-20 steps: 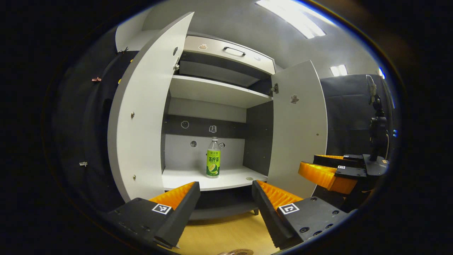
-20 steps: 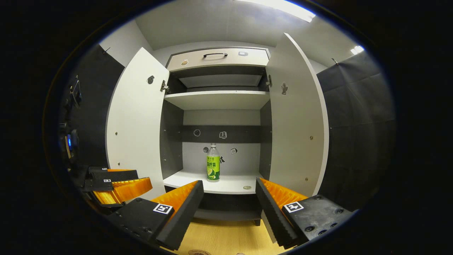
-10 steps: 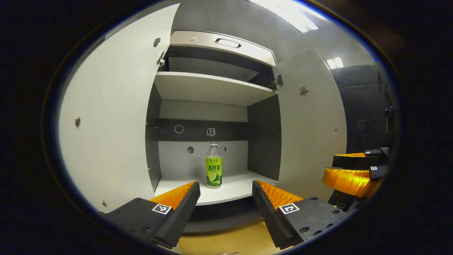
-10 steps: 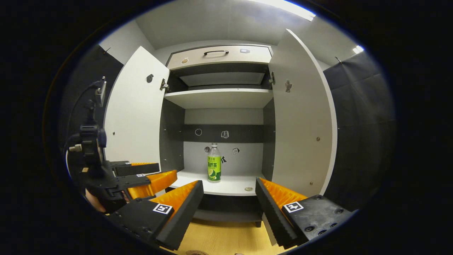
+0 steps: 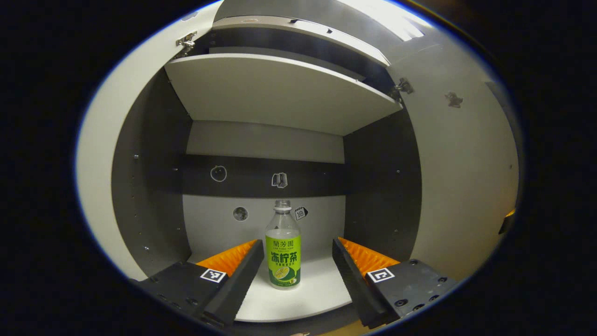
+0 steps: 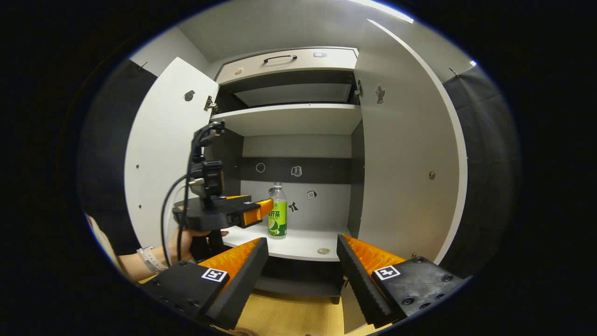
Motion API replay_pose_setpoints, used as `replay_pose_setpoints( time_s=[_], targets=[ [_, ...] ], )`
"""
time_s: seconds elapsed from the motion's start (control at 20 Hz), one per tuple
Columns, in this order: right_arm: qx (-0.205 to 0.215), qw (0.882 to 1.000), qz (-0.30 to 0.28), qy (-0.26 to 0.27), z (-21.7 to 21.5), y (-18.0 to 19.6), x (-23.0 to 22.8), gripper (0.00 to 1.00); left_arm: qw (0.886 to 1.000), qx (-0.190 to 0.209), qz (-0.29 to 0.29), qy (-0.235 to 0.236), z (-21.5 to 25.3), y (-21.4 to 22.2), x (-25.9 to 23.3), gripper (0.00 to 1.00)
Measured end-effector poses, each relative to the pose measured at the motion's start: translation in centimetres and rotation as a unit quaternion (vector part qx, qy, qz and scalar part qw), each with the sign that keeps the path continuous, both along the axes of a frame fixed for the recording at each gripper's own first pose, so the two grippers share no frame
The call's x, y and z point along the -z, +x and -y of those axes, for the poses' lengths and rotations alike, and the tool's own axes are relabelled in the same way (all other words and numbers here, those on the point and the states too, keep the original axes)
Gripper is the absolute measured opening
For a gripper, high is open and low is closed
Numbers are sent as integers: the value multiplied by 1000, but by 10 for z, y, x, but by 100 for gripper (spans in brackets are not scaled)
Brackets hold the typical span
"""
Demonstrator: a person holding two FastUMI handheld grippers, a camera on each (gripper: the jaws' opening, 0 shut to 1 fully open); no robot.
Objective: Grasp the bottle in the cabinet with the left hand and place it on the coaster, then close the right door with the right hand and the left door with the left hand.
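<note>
The bottle (image 5: 283,251) stands upright on the cabinet's lower shelf (image 5: 308,294), near the back wall. The left gripper (image 5: 297,268) is released, its orange fingers (image 5: 233,256) spread wide to either side of the bottle and not touching it. In the right gripper view, the left gripper (image 6: 254,212) reaches into the cabinet just beside the bottle (image 6: 278,212), held by a hand (image 6: 186,240). The right gripper (image 6: 302,268) is released, in front of the cabinet. Both the left door (image 6: 163,154) and right door (image 6: 406,154) stand open.
</note>
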State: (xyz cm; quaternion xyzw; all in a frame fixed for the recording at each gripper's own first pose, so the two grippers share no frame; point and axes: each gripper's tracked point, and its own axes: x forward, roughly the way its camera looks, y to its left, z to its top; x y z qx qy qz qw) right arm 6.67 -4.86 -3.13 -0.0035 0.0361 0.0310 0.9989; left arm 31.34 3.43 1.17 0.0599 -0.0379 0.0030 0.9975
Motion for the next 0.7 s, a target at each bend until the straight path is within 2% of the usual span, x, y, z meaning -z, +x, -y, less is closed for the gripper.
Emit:
replay_pose_setpoints(
  time_s=[0.3, 0.5, 0.6, 0.7],
  targets=[
    [-10, 1000, -10, -8, 0, 15, 9, 98, 1000, -6, 20, 11, -5, 68, 0, 94],
    [-14, 1000, -14, -12, -1, 19, 15, 98, 1000, -9, 13, -23, -16, 88, 8, 94],
    [-11, 1000, -10, -20, 1, 22, 15, 95, 1000, -13, 6, -23, -21, 95, 13, 94],
    [-10, 999, -5, -30, 2, 24, 15, 98, 1000, -10, -3, -30, -22, 96, 19, 94]
  ],
)
